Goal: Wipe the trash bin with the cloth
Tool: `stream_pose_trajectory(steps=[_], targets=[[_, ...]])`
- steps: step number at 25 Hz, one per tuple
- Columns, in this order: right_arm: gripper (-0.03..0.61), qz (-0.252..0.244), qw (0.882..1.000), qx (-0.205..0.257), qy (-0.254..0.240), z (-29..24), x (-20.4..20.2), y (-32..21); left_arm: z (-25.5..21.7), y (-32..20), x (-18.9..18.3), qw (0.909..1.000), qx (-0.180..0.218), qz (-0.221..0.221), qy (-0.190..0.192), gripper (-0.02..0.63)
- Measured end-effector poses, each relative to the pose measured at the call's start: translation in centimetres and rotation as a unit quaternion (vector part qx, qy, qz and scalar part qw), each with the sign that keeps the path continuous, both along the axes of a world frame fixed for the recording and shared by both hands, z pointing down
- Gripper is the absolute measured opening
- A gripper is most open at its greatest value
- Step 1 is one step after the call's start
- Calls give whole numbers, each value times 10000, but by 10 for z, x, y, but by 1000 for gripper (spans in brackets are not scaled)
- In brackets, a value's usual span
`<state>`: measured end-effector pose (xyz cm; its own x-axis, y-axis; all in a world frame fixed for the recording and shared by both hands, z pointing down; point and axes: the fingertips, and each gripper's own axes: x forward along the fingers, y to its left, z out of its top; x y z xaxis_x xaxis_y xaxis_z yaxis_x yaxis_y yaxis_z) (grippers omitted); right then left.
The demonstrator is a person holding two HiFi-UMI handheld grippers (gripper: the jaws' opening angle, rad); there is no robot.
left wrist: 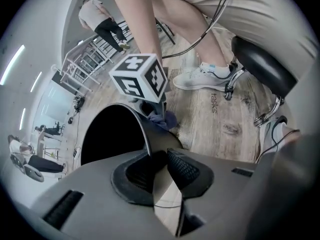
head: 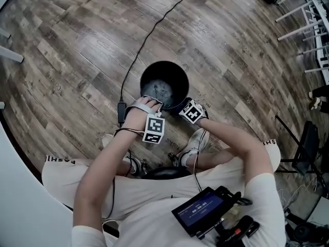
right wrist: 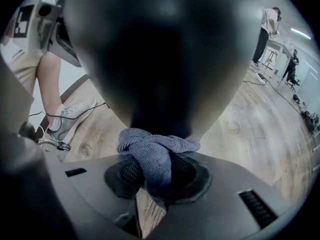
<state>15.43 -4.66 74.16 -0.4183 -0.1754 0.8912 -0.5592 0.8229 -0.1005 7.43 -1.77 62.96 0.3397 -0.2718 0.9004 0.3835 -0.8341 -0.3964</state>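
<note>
A round black trash bin (head: 164,84) stands upright on the wooden floor, its mouth open to the head view. My left gripper (head: 150,103) is at the bin's near left edge, and in the left gripper view (left wrist: 159,166) its jaws are shut on the thin rim (left wrist: 145,134), one pad inside and one outside. My right gripper (head: 184,106) is low at the bin's near right side. It is shut on a bunched blue-grey cloth (right wrist: 150,151), which presses against the bin's dark outer wall (right wrist: 165,59). The cloth (left wrist: 164,119) also shows under the right gripper's marker cube (left wrist: 140,81).
A black cable (head: 149,35) crosses the floor to a small box (head: 122,111) just left of the bin. The person's white shoes (head: 197,140) and a black stool seat (head: 164,173) sit close behind both grippers. White racks (head: 313,24) stand at the far right.
</note>
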Motion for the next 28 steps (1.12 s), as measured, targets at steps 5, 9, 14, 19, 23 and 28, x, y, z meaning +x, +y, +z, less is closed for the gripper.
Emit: stream_pose_trajectory(steps=[5,9,14,19,23,28], targets=[[96,-12,9998,-93,202,60,-1,-1,0,-1,2,10000,8,26,49,91],[97,371,9987,-340,62,93,-1,-3,0,-4,4,10000,21,13,76,91],[95,302,9975,-591,249,86,-3,7,1,-3,3,10000,1,-53,35,91],[95,42,9980,-590,233,29,-9,16,2,-5,6,9997,133,-199,32,92],[95,-329,9980,-533,-94,-22,-14,39,5,3,-1,9999,61,-149,-53,122],[96,-189,9982,-328,-455,-92,-12,42,6,-11,-15,9994,185,-259,-143,153]])
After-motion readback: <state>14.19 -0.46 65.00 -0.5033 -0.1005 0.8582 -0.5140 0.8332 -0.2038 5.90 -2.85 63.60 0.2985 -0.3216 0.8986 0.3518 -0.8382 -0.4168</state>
